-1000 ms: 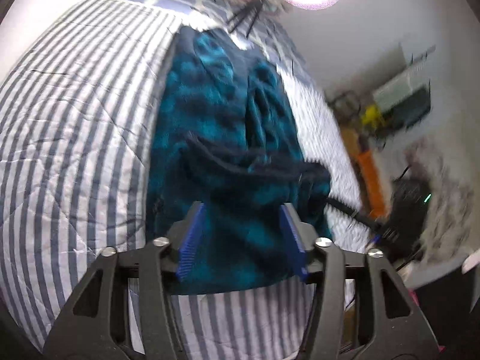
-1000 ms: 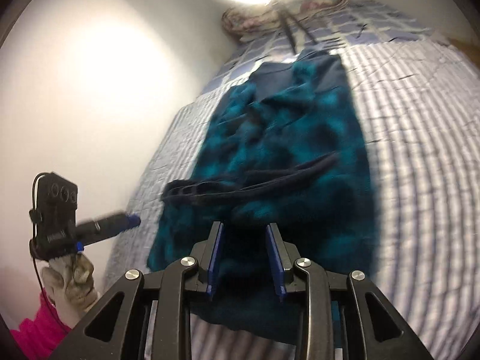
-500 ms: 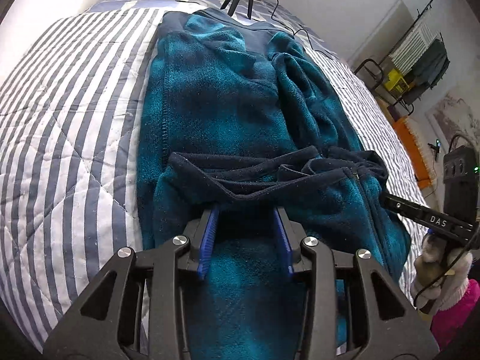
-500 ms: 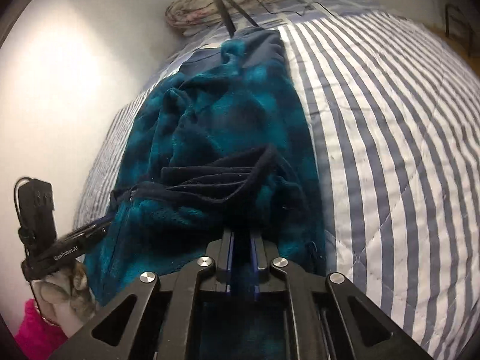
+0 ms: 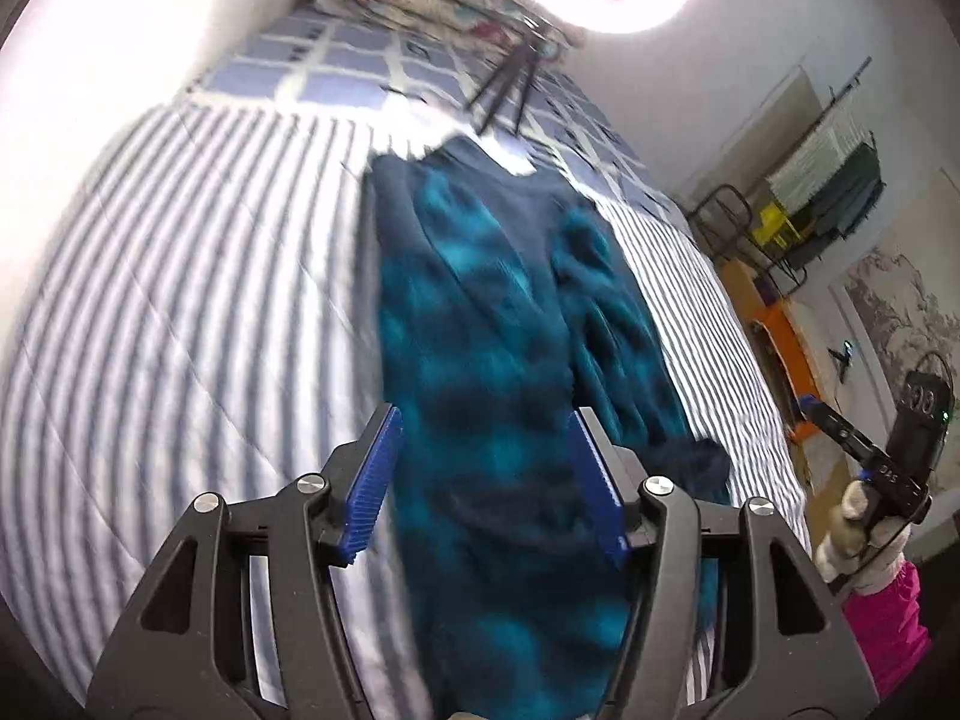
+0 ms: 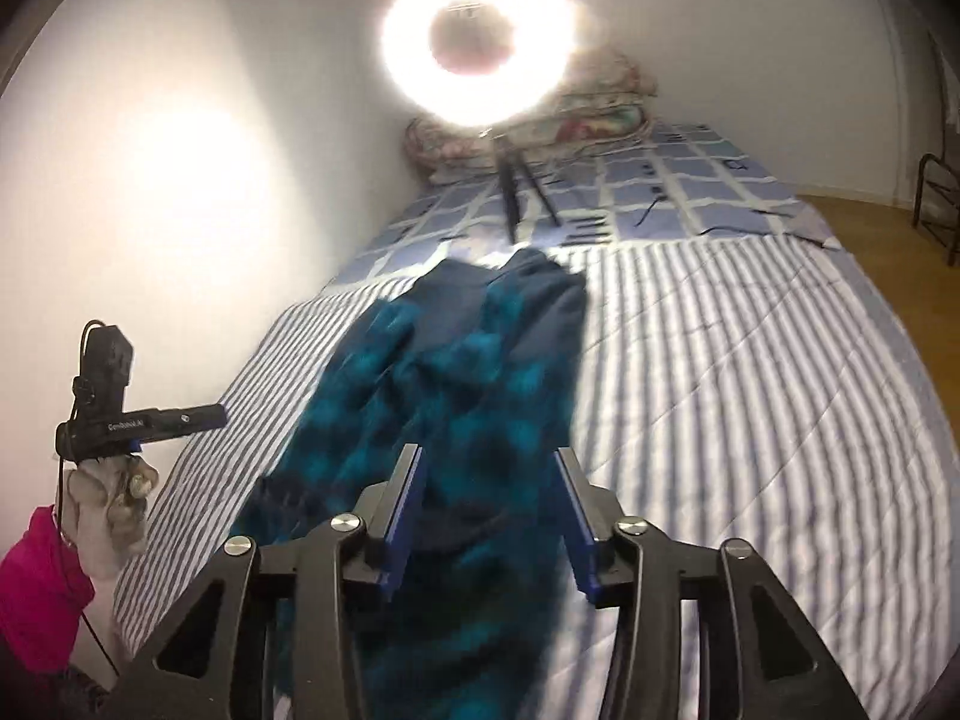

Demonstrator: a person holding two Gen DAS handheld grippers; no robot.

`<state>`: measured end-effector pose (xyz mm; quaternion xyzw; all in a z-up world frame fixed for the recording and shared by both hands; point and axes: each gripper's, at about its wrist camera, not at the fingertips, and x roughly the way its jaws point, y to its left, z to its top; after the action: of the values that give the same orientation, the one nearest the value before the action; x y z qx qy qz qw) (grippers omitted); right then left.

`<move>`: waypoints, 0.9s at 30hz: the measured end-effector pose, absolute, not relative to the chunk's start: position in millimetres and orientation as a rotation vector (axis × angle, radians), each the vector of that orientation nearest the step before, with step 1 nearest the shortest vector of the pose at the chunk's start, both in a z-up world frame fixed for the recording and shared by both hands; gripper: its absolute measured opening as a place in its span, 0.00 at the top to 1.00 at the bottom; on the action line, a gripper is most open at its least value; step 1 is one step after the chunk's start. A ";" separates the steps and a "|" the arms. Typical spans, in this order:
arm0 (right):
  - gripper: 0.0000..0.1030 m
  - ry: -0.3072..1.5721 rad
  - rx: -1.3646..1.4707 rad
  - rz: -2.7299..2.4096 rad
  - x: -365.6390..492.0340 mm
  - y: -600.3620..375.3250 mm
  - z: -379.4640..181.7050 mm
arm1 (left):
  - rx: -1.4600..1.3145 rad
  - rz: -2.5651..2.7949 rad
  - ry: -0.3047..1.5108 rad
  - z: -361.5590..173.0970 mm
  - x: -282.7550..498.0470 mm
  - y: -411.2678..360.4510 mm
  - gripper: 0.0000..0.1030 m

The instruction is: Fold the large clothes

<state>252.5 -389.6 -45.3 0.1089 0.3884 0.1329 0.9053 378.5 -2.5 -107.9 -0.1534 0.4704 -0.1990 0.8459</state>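
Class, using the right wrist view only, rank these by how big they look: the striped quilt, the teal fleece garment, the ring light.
1. striped quilt
2. teal fleece garment, though its nearness to the camera inflates it
3. ring light, though glare swells it

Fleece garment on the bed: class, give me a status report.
Left gripper and right gripper: jaws opening, nothing gripped. Teal fleece lies lengthwise on striped bedspread. Tripod beyond it.

The garment [image 5: 498, 360] lay lengthwise on the bed [image 5: 180, 300], its far end near a tripod [image 6: 516, 192] standing on the bed. Behind the tripod, folded bedding [image 6: 600, 108] sat against the wall. A rack [image 5: 834, 186] stood beyond the bed's right side in the left wrist view.
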 end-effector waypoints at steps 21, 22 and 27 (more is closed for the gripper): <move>0.43 0.974 0.481 0.294 507.6 -420.9 -170.4 | -0.574 -0.376 1.129 -210.7 609.5 12.2 0.32; 0.43 0.981 0.477 0.291 517.2 -419.8 -175.0 | -0.558 -0.371 1.123 -211.5 615.4 9.8 0.32; 0.43 1.001 0.447 0.308 556.0 -407.4 -191.7 | -0.429 -0.416 1.114 -211.3 639.8 -16.4 0.37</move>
<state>556.0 -407.4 -191.7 0.2117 0.4737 0.1457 0.8424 639.8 -16.4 -211.3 -0.2005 0.5205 -0.1943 0.8070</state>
